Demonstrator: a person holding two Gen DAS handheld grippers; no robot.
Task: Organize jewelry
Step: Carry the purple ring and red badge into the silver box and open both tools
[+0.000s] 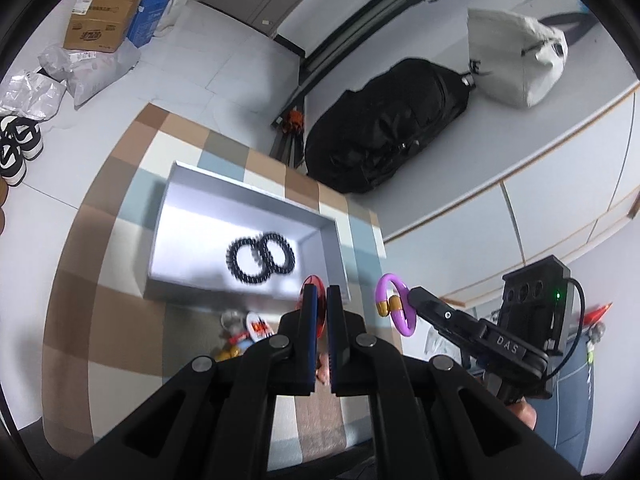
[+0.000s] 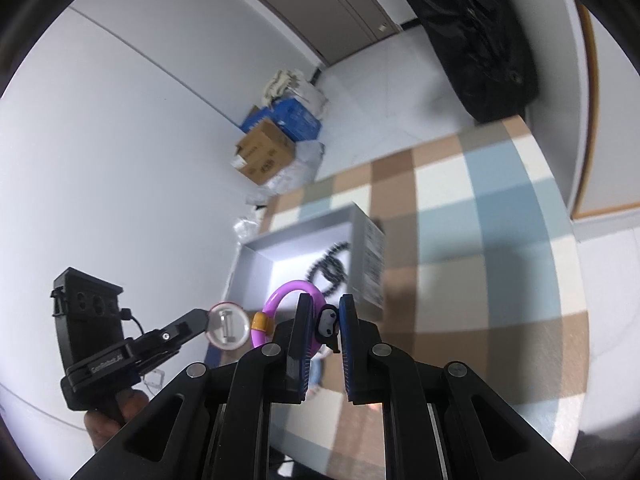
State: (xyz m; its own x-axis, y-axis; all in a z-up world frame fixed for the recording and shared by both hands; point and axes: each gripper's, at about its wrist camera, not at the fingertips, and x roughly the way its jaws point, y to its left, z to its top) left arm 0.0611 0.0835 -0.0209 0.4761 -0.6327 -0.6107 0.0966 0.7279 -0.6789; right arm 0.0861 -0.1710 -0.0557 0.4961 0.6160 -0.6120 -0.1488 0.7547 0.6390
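A grey open box (image 1: 182,200) stands on the checked table and holds two black beaded bracelets (image 1: 260,258). My left gripper (image 1: 322,300) is shut on a round red badge (image 1: 312,284), held just in front of the box. My right gripper (image 2: 324,312) is shut on a purple ring with gold bands (image 2: 280,300) and a small penguin-like charm (image 2: 328,320). The right gripper also shows in the left wrist view (image 1: 416,300) with the purple ring (image 1: 394,306), to the right of the box. The box (image 2: 256,256) and bracelets (image 2: 330,270) show in the right wrist view.
Several small trinkets (image 1: 244,332) lie on the table in front of the box. A black bag (image 1: 388,128) and a white bag (image 1: 516,56) lie on the floor beyond the table. Cardboard boxes (image 1: 104,20) and shoes (image 1: 18,148) stand at the far left.
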